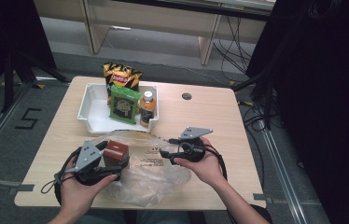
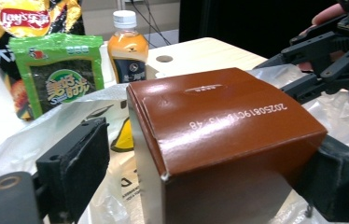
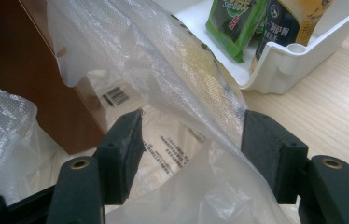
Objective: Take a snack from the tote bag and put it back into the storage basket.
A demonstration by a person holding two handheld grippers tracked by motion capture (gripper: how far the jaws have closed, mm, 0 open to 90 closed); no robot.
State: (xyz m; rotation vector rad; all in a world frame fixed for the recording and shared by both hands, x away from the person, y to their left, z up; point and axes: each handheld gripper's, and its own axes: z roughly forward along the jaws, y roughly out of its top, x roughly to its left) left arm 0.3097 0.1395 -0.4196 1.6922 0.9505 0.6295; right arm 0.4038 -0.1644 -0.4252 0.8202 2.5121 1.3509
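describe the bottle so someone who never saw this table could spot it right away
At the table's far side sits a white tray. The bottle stands upright in its right end, beside the green seaweed packet. Its white cap and orange drink set it apart from the flat packets.

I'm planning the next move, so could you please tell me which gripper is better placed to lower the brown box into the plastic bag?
Left gripper: the brown box sits between its jaws, above the plastic bag.

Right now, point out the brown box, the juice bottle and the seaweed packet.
brown box (image 2: pixel 219 116), left gripper view, its glossy top flap.
juice bottle (image 1: pixel 147 108), high view, its orange body.
seaweed packet (image 2: pixel 60 77), left gripper view, its printed front.
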